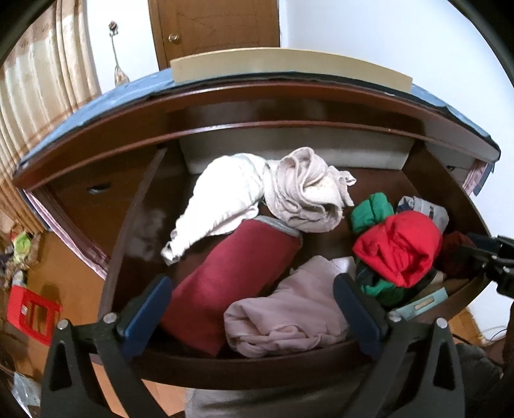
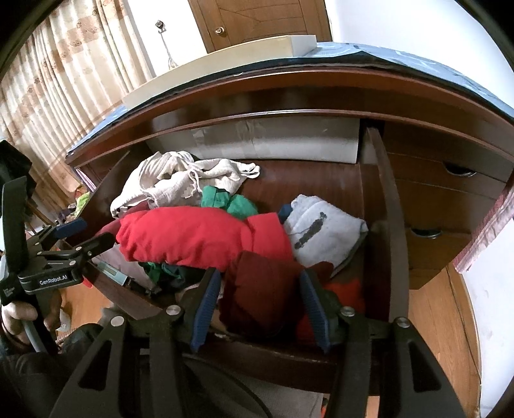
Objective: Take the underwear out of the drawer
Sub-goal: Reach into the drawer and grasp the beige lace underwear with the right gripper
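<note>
The dark wooden drawer [image 1: 257, 366] is pulled open and full of folded clothes. In the left wrist view my left gripper [image 1: 253, 286] is open over the drawer's front, with a maroon folded garment [image 1: 231, 279] and a pale pink garment [image 1: 289, 315] between its fingers. In the right wrist view my right gripper [image 2: 260, 287] is open around a dark red folded garment [image 2: 260, 289], touching or just above it. A bright red garment [image 2: 199, 238], green items [image 2: 231, 201], a grey-white piece [image 2: 321, 230] and cream cloths [image 2: 180, 183] lie behind.
The dresser top [image 1: 96, 106] carries a blue cover and a cream box [image 1: 289, 64]. Closed drawers with recessed handles [image 2: 456, 170] are on the right. A curtain [image 2: 64, 80], a door [image 2: 266, 22] and a red stool [image 1: 32, 315] stand around. The left gripper shows at left [image 2: 57, 254].
</note>
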`<state>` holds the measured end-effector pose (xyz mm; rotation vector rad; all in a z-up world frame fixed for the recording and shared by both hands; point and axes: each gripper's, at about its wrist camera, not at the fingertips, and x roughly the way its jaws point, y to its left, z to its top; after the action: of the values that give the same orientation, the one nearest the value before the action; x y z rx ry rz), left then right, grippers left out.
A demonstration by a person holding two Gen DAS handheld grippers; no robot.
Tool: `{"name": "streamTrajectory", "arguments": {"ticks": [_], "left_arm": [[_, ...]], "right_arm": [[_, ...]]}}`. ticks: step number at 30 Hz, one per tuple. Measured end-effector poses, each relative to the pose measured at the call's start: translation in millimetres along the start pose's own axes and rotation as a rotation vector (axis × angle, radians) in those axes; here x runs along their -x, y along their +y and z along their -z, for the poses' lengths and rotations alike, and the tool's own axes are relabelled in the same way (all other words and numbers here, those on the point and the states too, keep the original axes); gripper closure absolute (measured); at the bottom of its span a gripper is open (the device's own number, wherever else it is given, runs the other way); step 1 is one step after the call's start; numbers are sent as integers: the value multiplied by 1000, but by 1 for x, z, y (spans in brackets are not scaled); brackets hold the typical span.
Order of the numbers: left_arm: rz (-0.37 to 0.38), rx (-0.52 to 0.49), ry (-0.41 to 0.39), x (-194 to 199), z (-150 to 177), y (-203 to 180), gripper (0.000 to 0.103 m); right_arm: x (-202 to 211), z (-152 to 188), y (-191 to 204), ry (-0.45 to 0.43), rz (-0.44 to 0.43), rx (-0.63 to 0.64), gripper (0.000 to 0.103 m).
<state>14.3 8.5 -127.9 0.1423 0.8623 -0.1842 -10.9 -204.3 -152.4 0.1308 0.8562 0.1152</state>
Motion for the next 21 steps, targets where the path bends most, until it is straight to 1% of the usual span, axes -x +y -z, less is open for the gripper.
{"name": "streamTrajectory", "arguments": {"ticks": [3, 6, 8, 12, 15, 19, 21], "left_arm": [[-3, -19, -5, 2, -1, -1, 1], [-13, -24, -12, 4, -3, 0, 1], [-18, -17, -26, 7, -6, 3, 1], [-31, -9, -67, 17, -14, 12, 1], [-54, 4, -74, 18, -23, 22, 1], [-73, 31, -78, 16, -34, 35, 1], [-117, 23, -86, 14, -39, 40, 1]], "right_arm": [[4, -1, -1, -6, -18, 1, 48], [14, -6, 0, -40, -35, 2, 48], [20, -14, 1, -69, -51, -7, 48], [19, -31, 6, -74, -94, -25, 48], [7, -47, 11, -44, -160, -74, 48], [-20, -67, 16, 19, -316, -235, 48], [-37, -76, 22, 60, -347, -297, 48]]}}
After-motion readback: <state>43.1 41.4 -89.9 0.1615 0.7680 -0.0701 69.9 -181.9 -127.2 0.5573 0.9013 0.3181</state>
